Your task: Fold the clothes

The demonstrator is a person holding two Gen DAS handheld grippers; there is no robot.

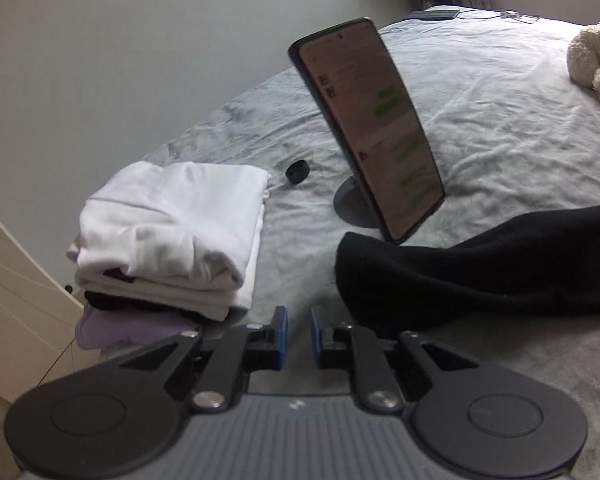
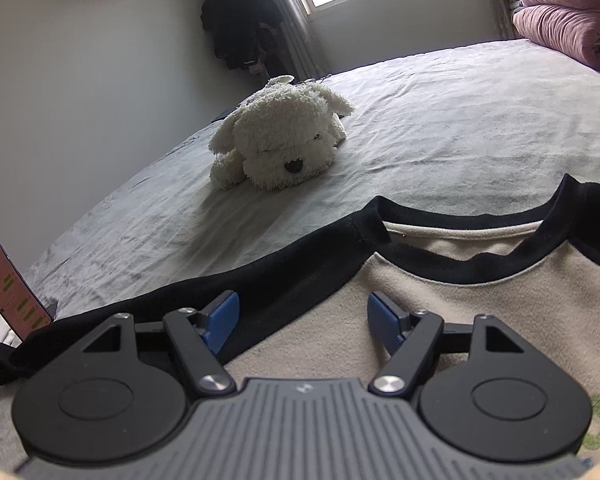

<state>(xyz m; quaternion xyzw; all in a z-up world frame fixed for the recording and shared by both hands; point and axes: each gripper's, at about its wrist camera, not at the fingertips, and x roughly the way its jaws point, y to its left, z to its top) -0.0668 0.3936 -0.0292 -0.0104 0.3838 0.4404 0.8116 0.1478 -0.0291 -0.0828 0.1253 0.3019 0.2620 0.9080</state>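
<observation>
The right gripper (image 2: 303, 322), blue pads spread wide and empty, hovers over the beige fleece sweatshirt with black collar and sleeves (image 2: 440, 304) lying flat on the grey bedsheet (image 2: 440, 120), neckline at twelve o'clock. Its black sleeve (image 1: 480, 264) runs toward nine o'clock, ending at two o'clock of the left gripper (image 1: 299, 338), whose pads stand slightly parted, holding nothing, with the stack of folded white, black and lilac clothes (image 1: 168, 236) at ten o'clock

Two low, close views across the bed (image 1: 500, 92), sharing the phone (image 1: 372, 128)

both tongs, left tongs (image 1: 299, 338) and right tongs (image 2: 303, 322), look alike: blue pads (image 2: 383, 322) on black linkage arms, silver screws, round black discs, ribbed grey body behind.
</observation>
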